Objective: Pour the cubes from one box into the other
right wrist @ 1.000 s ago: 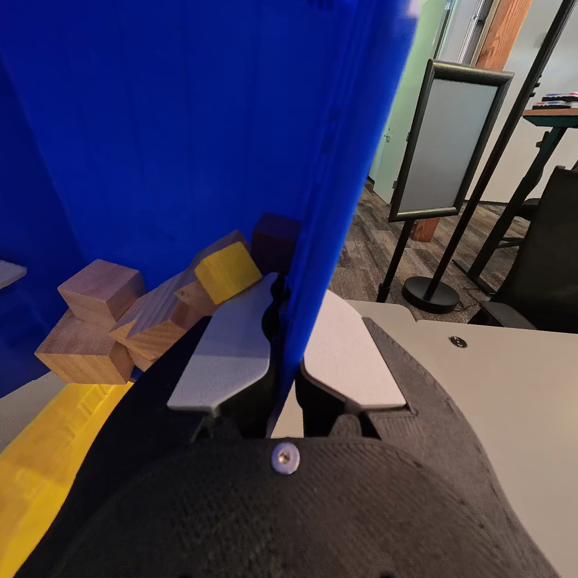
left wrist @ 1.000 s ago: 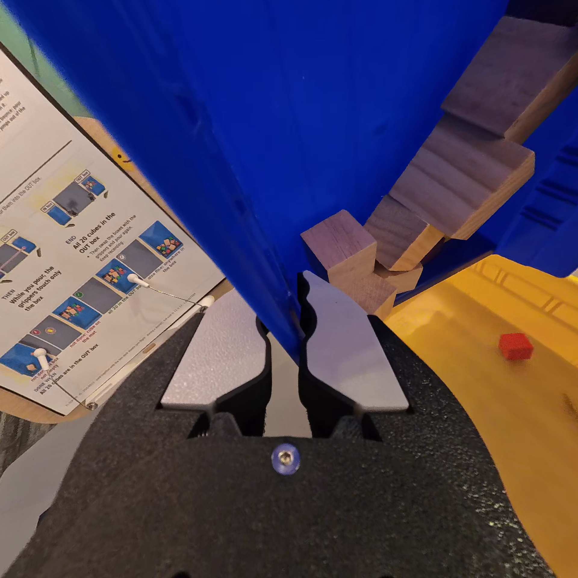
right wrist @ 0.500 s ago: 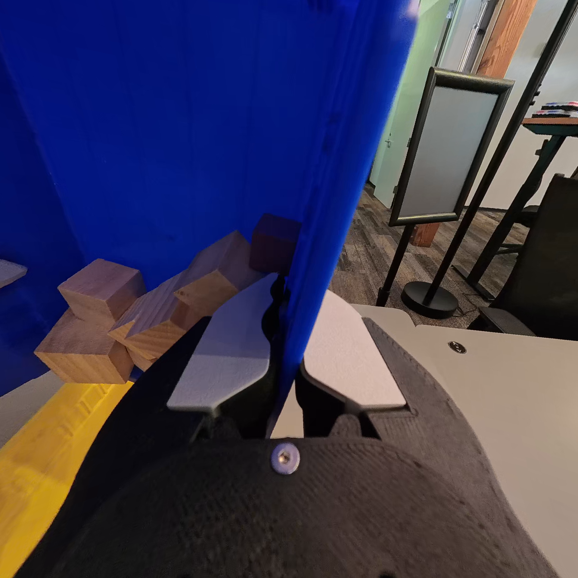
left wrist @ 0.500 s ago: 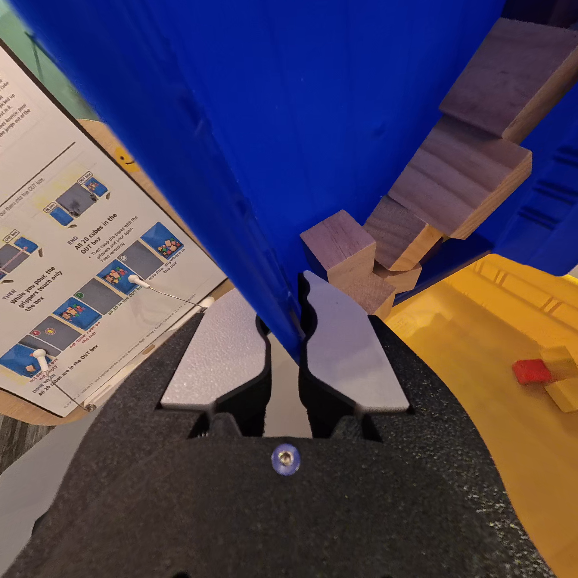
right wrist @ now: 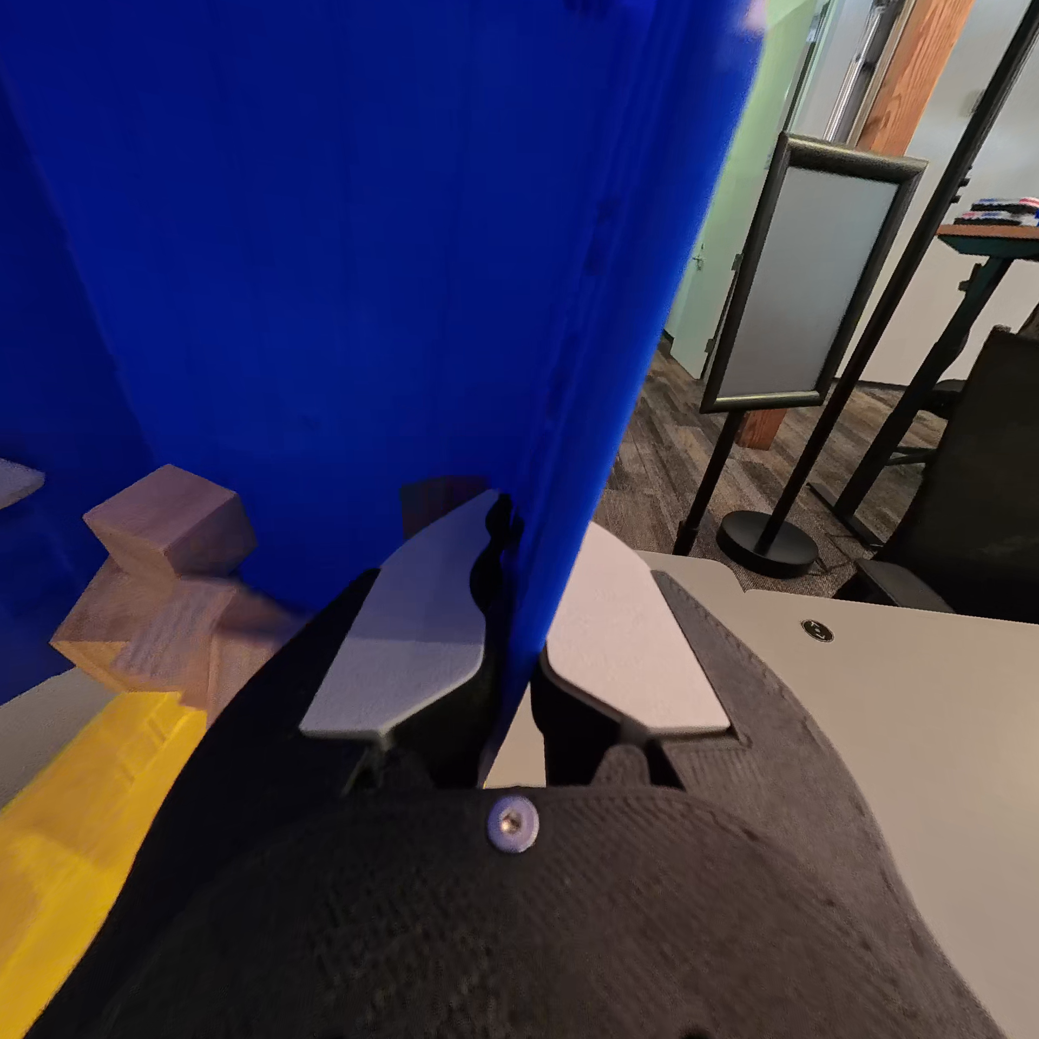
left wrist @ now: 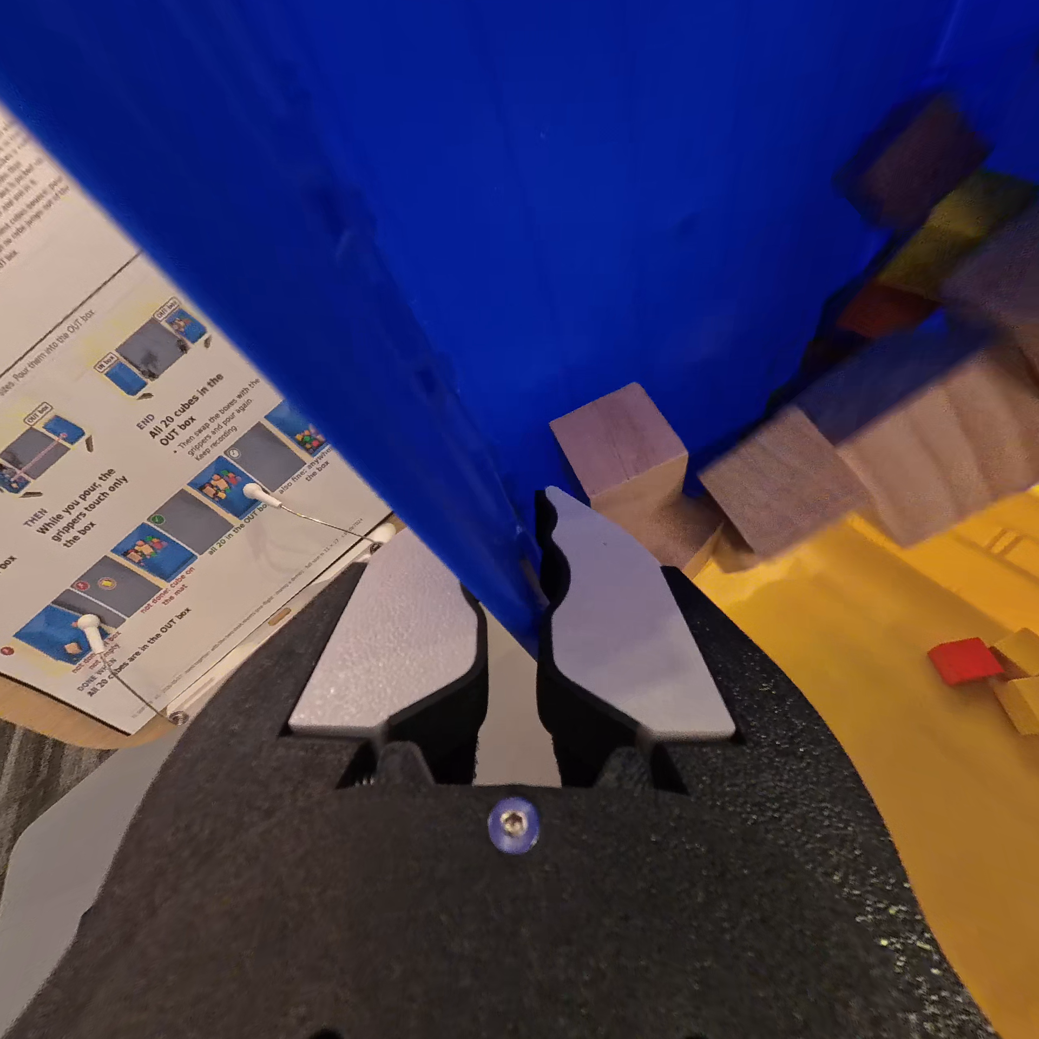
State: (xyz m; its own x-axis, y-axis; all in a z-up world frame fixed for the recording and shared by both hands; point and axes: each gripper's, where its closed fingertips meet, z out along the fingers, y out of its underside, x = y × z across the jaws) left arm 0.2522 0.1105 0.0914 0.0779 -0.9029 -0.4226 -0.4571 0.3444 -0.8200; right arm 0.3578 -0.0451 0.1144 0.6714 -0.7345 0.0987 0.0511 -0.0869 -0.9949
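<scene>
A blue box (left wrist: 506, 225) is tipped steeply over a yellow box (left wrist: 843, 646). My left gripper (left wrist: 520, 540) is shut on the blue box's side wall. My right gripper (right wrist: 525, 540) is shut on the opposite wall of the blue box (right wrist: 365, 253). Several wooden cubes (left wrist: 624, 444) slide along the blue box's lower edge, some blurred by motion (left wrist: 899, 461). A red cube (left wrist: 964, 658) and yellow cubes (left wrist: 1017, 708) lie in the yellow box. In the right wrist view, wooden cubes (right wrist: 168, 523) hang over the yellow box (right wrist: 84, 815).
An instruction sheet on a wooden board (left wrist: 140, 506) lies to the left. A grey table (right wrist: 899, 731) extends right. A framed sign on a stand (right wrist: 804, 292), black poles and a dark chair (right wrist: 984, 478) stand beyond the table's edge.
The blue box has tipped further. The stacked wooden cubes have slid down towards the yellow box. The yellow cube left the blue box and now lies beside the red cube in the yellow box.
</scene>
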